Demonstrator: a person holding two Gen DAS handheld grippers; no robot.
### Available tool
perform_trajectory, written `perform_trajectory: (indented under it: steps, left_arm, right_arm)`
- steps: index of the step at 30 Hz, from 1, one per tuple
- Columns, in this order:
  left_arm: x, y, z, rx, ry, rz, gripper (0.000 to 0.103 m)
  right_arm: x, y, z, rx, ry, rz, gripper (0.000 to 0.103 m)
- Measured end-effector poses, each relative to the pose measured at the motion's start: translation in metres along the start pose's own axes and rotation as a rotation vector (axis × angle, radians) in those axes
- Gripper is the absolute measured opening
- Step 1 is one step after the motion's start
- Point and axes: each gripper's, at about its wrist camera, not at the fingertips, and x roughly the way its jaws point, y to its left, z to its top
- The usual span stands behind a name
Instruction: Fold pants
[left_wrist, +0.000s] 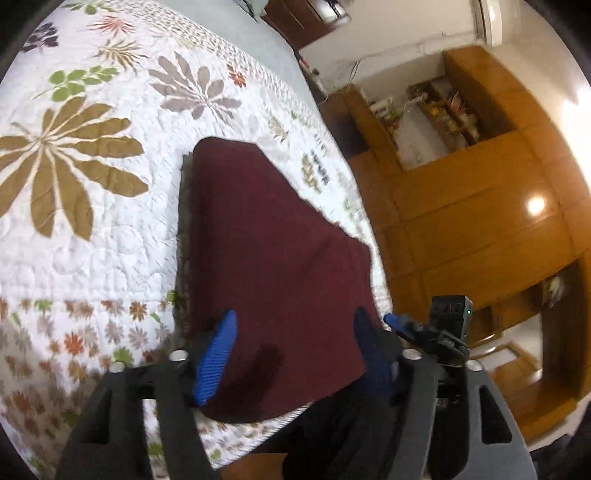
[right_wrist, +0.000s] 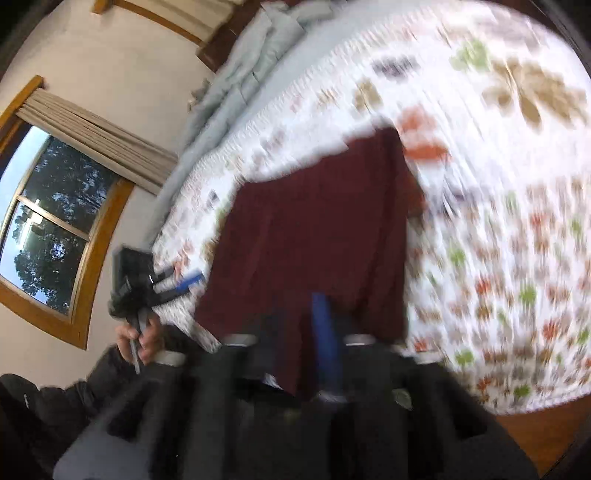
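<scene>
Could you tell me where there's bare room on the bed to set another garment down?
The quilt lies bare left of the maroon pants, out to the big brown flower, and beyond their far end. It is crowded at the near edge, where both grippers, left gripper and right gripper, flank the pants.

This is a bedroom in a home. There is a bed (left_wrist: 110, 240) with a flowered quilt, a wooden wardrobe (left_wrist: 480, 221), and a curtained window (right_wrist: 48, 221).

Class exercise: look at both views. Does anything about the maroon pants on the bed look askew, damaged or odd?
Nothing is damaged or spilled. The folded pants lie flat on the floral quilt, near its edge.
</scene>
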Motion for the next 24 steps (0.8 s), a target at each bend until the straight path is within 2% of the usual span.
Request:
perform_trajectory:
  steps: [1,2,5,8,9,10,11,12,14,15,17,19,20,22,23,24]
  left_arm:
    - [-0.003,0.001,-0.002,-0.018,-0.006,-0.032,0.071]
    - [-0.003,0.001,-0.004,-0.030,-0.006,-0.057,0.072]
    - [0.006,-0.002,-0.011,-0.043,0.018,-0.088,0.073]
    - [0.016,-0.005,-0.018,-0.035,0.037,-0.086,0.073]
    - [0.017,-0.006,-0.018,-0.027,0.035,-0.084,0.073]
    - [0.017,-0.006,-0.018,-0.026,0.034,-0.086,0.073]
    - [0.017,-0.005,-0.018,-0.029,0.035,-0.087,0.073]
    - [0.016,-0.004,-0.018,-0.030,0.035,-0.085,0.073]
    - [0.014,-0.001,-0.019,-0.024,0.037,-0.081,0.074]
    - [0.014,0.002,-0.020,-0.027,0.041,-0.081,0.074]
    - [0.010,0.005,-0.019,-0.032,0.042,-0.095,0.074]
    - [0.005,0.004,-0.013,-0.021,0.040,-0.094,0.074]
    - [0.001,0.002,-0.009,-0.008,0.035,-0.090,0.076]
    - [-0.009,0.004,0.005,0.010,0.013,-0.067,0.087]
    - [-0.014,0.007,0.013,0.009,-0.001,-0.042,0.088]
    - [-0.016,0.010,0.019,0.004,-0.007,-0.030,0.089]
  right_arm:
    - [0.002,0.009,0.006,-0.006,-0.015,0.025,0.054]
    - [0.010,0.017,0.015,-0.001,-0.022,0.059,0.064]
    - [0.059,0.029,0.045,0.087,0.020,0.168,0.065]
    - [0.112,0.033,0.079,0.258,0.068,0.304,0.065]
    - [0.130,0.033,0.090,0.286,0.081,0.333,0.063]
    - [0.143,0.036,0.096,0.274,0.091,0.320,0.062]
    - [0.156,0.036,0.102,0.262,0.108,0.282,0.055]
    - [0.170,0.024,0.099,0.285,0.137,0.238,0.036]
    - [0.171,0.009,0.094,0.300,0.135,0.181,0.006]
    - [0.165,0.001,0.091,0.307,0.115,0.157,0.000]
    - [0.138,-0.023,0.088,0.335,0.038,0.107,0.000]
    - [0.096,-0.042,0.083,0.349,-0.030,0.027,0.005]
    - [0.077,-0.047,0.078,0.351,-0.053,0.002,0.016]
    - [0.046,-0.050,0.073,0.343,-0.082,0.005,0.046]
    - [0.027,-0.042,0.068,0.320,-0.101,0.007,0.061]
    - [0.017,-0.033,0.065,0.295,-0.106,0.027,0.062]
